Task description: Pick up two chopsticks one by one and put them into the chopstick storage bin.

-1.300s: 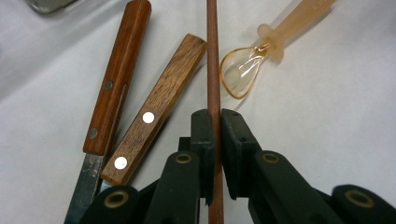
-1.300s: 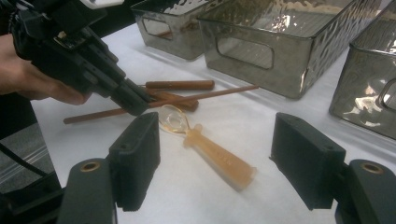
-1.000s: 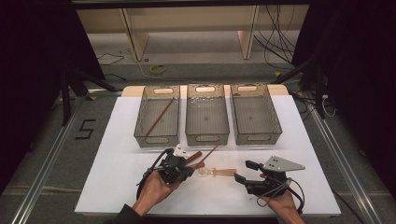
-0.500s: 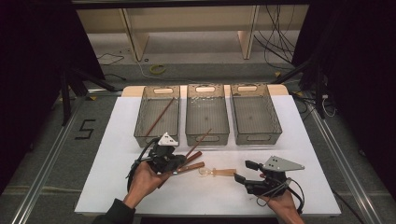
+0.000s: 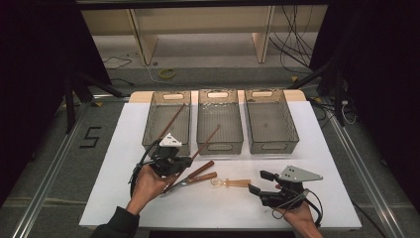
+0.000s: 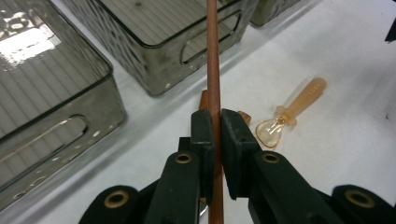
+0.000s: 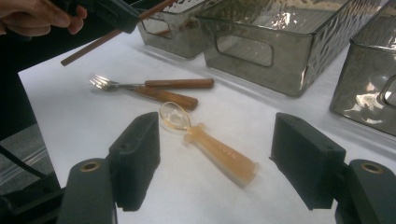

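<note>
My left gripper (image 5: 187,159) hangs above the white table (image 5: 124,148), shut on a brown chopstick (image 5: 207,139) that slants up toward the middle bin (image 5: 219,121). In the left gripper view the chopstick (image 6: 213,70) runs straight up between the closed fingers (image 6: 203,135). A second chopstick (image 5: 171,121) leans in the left bin (image 5: 156,126). An amber plastic spoon (image 5: 230,182) lies on the table just left of my right gripper (image 5: 258,182). That right gripper (image 7: 217,154) is open, and the spoon (image 7: 205,140) lies between and ahead of its jaws, untouched.
A wooden-handled fork (image 5: 190,179) and another wooden-handled utensil (image 5: 200,169) lie crossed on the table under the held chopstick. Three clear grey bins stand in a row at the back, the right bin (image 5: 270,119) bare. The table's front edge is close to both hands.
The left gripper has lifted the chopstick off the table and carried it left and back toward the bins. The right gripper has stayed put, open.
</note>
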